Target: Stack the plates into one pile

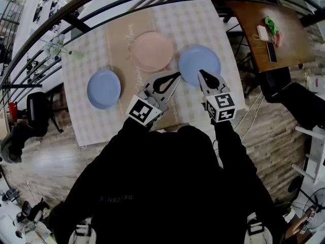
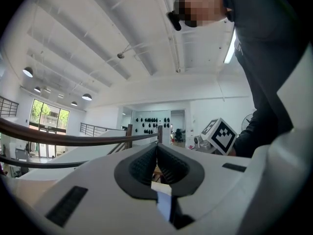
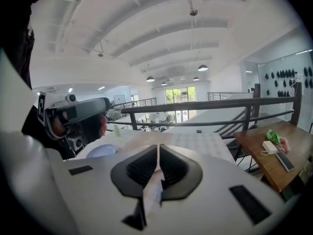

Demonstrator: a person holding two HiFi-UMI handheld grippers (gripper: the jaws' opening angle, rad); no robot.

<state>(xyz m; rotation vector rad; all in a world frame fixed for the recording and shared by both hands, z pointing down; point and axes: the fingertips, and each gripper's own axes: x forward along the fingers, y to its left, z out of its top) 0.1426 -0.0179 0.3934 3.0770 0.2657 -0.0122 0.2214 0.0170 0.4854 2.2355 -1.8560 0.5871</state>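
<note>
Three plates lie apart on the checked tablecloth (image 1: 81,111): a blue plate (image 1: 104,89) at the left, a pink plate (image 1: 152,51) in the middle and a second blue plate (image 1: 199,62) at the right. My left gripper (image 1: 177,75) hovers between the pink plate and the right blue one, its jaws shut on nothing (image 2: 157,148). At the near rim of the right blue plate is my right gripper (image 1: 200,72), its jaws together with only a hairline slit and nothing between them (image 3: 158,148). The right gripper view shows one blue plate (image 3: 101,151) low at the left.
Curved black railings (image 1: 61,14) cross above the table's far side. A brown side table (image 1: 269,29) at the right carries a phone and small items. A black chair (image 1: 38,108) stands to the left of the table. A tan runner (image 1: 119,50) lies along the middle of the cloth.
</note>
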